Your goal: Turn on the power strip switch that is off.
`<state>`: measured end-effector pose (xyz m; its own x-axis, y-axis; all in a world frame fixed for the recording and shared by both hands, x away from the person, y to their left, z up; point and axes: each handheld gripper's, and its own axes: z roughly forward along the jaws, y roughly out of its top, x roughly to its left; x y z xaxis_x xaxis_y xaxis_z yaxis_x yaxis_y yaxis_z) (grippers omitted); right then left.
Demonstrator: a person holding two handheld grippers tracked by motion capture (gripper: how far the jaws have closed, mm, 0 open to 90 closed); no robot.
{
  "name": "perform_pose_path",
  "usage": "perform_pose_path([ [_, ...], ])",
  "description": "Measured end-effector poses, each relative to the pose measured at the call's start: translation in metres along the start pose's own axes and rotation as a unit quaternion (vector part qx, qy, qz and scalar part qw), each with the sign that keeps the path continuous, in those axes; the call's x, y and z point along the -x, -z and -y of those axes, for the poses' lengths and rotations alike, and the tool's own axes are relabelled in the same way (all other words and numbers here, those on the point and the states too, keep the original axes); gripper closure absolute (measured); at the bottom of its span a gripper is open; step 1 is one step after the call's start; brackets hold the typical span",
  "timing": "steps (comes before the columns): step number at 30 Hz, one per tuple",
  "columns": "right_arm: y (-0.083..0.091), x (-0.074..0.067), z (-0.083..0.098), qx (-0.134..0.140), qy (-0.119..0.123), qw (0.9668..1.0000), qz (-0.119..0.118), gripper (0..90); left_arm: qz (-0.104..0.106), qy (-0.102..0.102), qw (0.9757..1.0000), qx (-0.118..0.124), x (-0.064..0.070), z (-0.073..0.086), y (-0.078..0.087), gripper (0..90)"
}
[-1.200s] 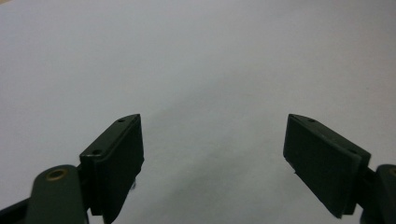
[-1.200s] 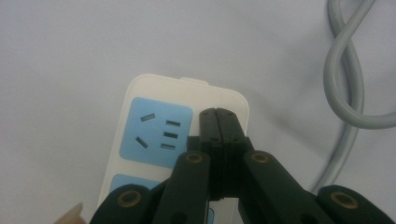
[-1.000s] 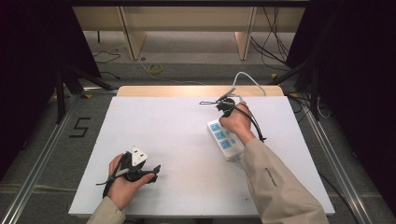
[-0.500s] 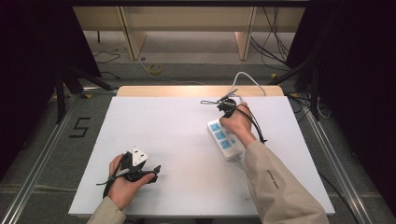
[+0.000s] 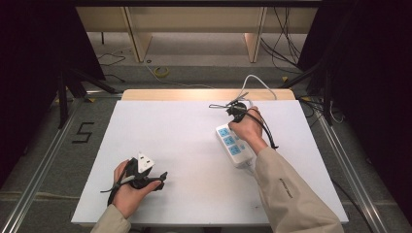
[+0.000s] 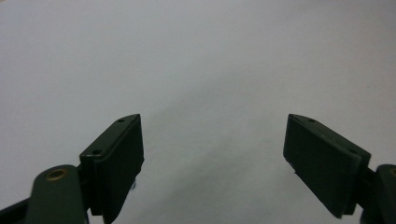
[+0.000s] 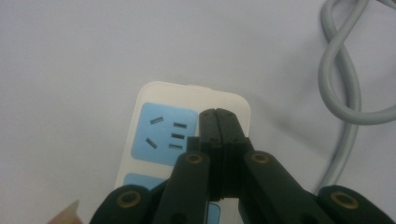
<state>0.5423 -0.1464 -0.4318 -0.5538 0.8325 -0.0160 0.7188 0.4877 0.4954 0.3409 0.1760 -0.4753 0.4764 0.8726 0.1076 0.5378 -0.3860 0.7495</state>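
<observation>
A white power strip (image 5: 232,145) with blue sockets lies on the right half of the white table (image 5: 184,141), running from near to far. In the right gripper view my right gripper (image 7: 217,112) is shut with nothing held, its tips on the white far end of the power strip (image 7: 187,100), just right of a blue socket (image 7: 161,133). In the high view the right gripper (image 5: 235,115) sits at that far end under the person's hand. My left gripper (image 5: 162,177) rests near the table's front left, and in its own view the left gripper (image 6: 214,119) is wide open over bare tabletop.
The strip's grey cable (image 7: 343,88) loops just right of my right gripper and runs off the table's far edge (image 5: 255,82). Shelving legs and loose cables stand on the floor beyond the table (image 5: 160,72).
</observation>
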Motion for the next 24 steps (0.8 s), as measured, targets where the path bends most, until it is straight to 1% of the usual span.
perform_pose_path([
  [13, 0.011, 0.000, 0.004, -0.001, 0.002, 1.0000, -0.005, 90.0, 0.000, -0.001, 1.0000, 0.000, 0.001, 0.000, -0.001, 20.1],
  [24, 0.020, -0.001, 0.016, -0.003, 0.004, 0.9997, -0.022, 90.0, -0.001, 0.000, 1.0000, -0.001, 0.001, 0.000, -0.001, 20.2],
])
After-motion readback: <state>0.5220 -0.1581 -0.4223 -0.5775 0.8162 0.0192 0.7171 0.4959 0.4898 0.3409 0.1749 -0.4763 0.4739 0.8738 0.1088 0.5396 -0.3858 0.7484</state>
